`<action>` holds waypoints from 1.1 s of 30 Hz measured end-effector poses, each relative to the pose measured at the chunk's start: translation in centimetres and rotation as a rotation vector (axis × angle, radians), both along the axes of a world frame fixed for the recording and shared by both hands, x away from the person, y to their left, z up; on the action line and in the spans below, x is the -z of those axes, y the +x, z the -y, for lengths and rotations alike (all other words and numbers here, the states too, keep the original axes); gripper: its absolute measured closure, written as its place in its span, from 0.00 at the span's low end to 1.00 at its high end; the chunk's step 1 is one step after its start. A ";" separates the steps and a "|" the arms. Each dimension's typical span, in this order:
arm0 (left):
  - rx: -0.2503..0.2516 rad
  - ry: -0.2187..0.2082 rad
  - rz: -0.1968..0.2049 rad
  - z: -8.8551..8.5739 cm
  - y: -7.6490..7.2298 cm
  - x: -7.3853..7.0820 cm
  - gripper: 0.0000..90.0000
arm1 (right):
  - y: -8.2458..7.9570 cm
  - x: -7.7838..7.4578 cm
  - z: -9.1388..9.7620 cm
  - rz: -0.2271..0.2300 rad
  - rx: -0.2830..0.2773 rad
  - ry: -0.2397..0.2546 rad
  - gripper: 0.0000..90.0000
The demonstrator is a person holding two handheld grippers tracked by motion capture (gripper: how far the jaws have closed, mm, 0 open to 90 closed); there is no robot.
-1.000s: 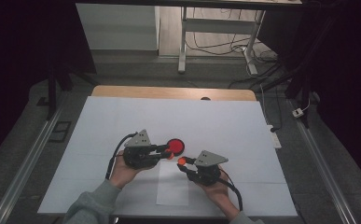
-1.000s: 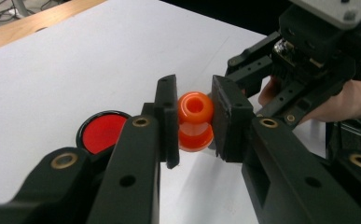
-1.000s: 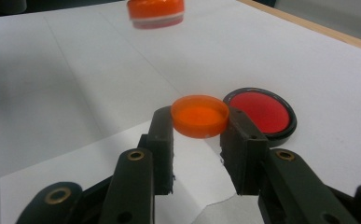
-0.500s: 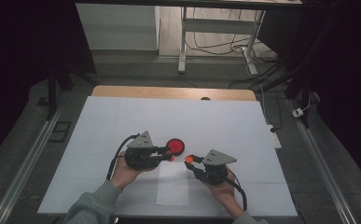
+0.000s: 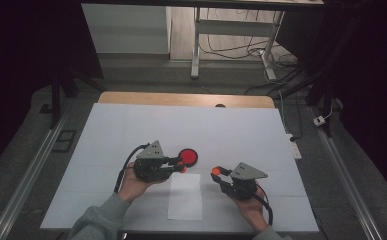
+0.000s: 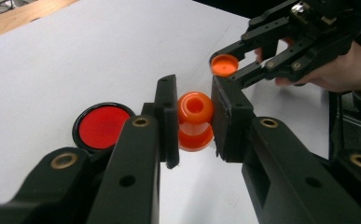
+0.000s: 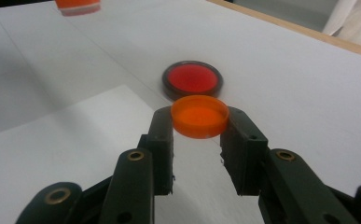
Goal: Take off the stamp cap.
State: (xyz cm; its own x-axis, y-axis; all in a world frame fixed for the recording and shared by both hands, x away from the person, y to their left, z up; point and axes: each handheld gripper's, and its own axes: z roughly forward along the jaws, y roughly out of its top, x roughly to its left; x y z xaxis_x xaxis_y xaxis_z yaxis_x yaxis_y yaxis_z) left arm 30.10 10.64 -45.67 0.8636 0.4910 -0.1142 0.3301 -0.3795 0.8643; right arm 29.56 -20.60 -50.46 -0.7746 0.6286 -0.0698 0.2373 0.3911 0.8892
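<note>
My left gripper [image 5: 180, 166] is shut on a small orange spool-shaped piece [image 6: 195, 122], held just above the white table; its open top faces the camera in the left gripper view. To its right, my right gripper [image 5: 216, 172] is shut on a round orange cap [image 7: 199, 115], the jaws pressing its two sides. The cap [image 6: 224, 64] hangs a short way from the orange piece [image 7: 78, 5], not touching it. A red disc with a black rim [image 5: 187, 156] lies flat on the table just beyond the left gripper's tips.
A loose white sheet of paper [image 5: 185, 196] lies between the two hands near the front edge. The white table cover [image 5: 131, 125] runs back to a wooden strip [image 5: 181, 98]. Cables trail from both grippers toward the person.
My right gripper has drawn away to the right with the orange cap, opening a gap between it and the left gripper. The left gripper and the red disc have stayed put.
</note>
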 end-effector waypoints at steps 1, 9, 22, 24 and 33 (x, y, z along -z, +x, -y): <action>0.000 0.001 -0.001 0.0 0.0 0.0 0.81 | 0.0 -0.1 0.4 0.001 0.008 0.005 0.72; -0.008 0.013 0.000 0.0 0.1 0.1 0.81 | -0.1 -0.2 2.8 0.003 0.066 0.008 0.72; -0.028 0.019 0.007 -0.4 0.3 0.2 0.81 | -1.2 -0.2 6.2 0.002 0.119 0.017 0.72; -0.034 0.017 0.009 -0.5 0.4 0.2 0.81 | -1.4 -0.2 6.8 0.002 0.127 0.024 0.72; -0.051 0.010 0.009 -0.7 0.7 0.2 0.81 | -1.4 -0.4 7.7 0.005 0.154 0.035 0.72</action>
State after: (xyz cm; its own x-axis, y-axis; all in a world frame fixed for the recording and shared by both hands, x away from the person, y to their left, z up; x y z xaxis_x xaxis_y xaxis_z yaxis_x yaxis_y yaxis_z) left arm 30.76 11.33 -45.91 0.8384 0.5355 -0.1017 0.3417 -0.3708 0.8636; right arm 28.19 -28.31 -50.08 -0.6688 0.7418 -0.0492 0.2873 0.3189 0.9032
